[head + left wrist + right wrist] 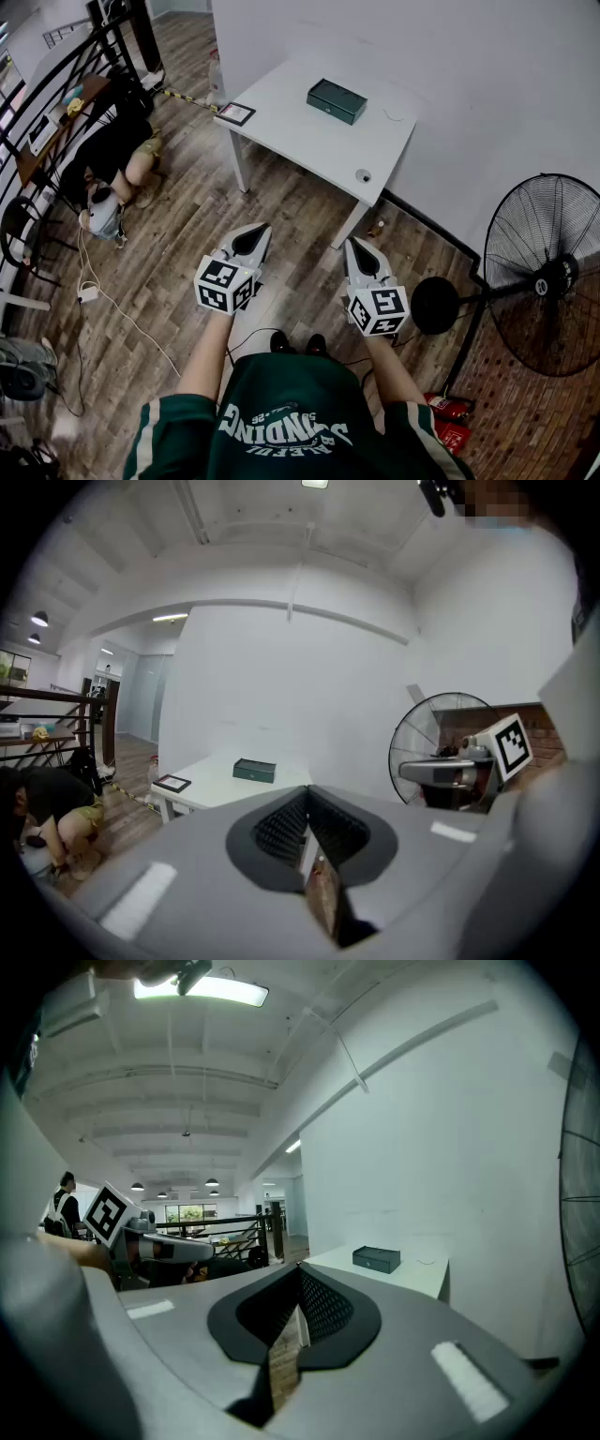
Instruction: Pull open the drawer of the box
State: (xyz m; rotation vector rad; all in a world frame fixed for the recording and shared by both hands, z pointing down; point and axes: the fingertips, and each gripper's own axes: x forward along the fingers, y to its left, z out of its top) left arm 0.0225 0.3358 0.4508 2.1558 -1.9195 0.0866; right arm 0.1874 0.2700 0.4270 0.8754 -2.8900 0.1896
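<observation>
Both tools hang level above the wooden floor (pixel 281 216), well short of the white table (pixel 300 141). The left gripper (pixel 253 236) is clenched on nothing, and the right gripper (pixel 361 251) is pressed together too, empty. The dark green box (pixel 337 100) sits on the table near the wall, drawer not pulled out

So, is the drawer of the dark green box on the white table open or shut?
Shut: the dark green rectangular box on the white table shows one compact outline, with nothing slid out of it.
</observation>
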